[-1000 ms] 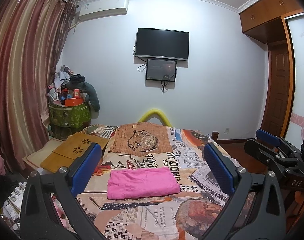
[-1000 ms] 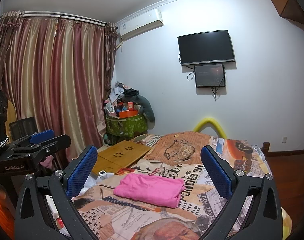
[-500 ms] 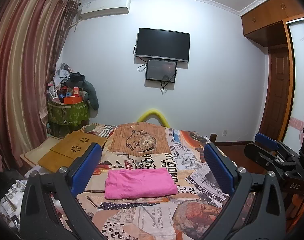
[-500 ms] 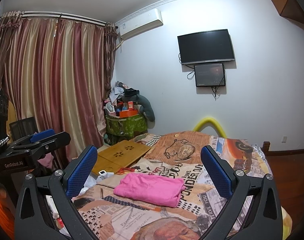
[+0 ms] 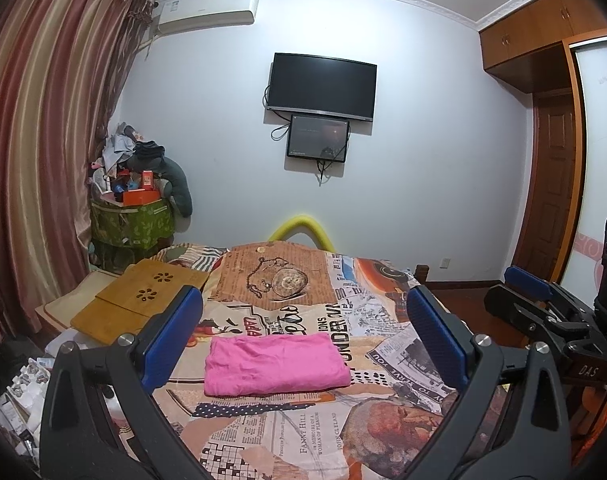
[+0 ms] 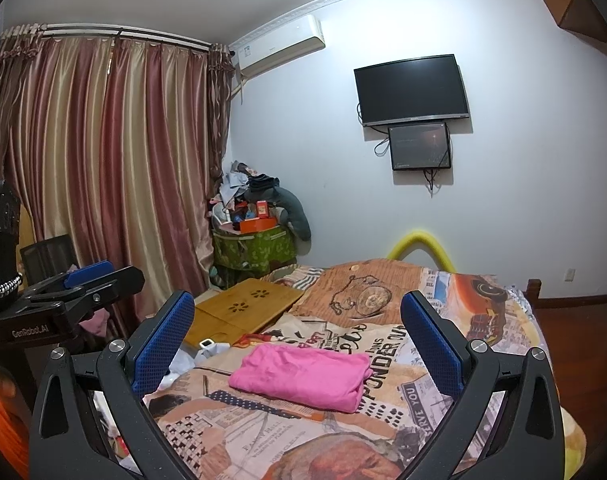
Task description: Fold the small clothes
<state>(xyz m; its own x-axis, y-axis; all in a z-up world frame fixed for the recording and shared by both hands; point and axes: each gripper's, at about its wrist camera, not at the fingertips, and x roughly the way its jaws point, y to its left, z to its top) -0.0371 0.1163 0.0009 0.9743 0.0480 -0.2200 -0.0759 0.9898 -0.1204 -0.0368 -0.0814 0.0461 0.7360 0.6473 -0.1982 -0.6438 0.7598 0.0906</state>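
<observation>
a: what carries everything here?

b: a bed under a spread printed like a collage of newspaper clippings, a pocket watch and an orange car.

a: and what lies straight on it?

b: a folded pink garment near the middle, lying flat as a rough rectangle. on the left side of the bed a wooden lap tray with flower-shaped cutouts, tilted a little. just beside its near corner, a small white object, too small to make out.

a: do they touch?

b: no, garment and tray are apart.
</observation>
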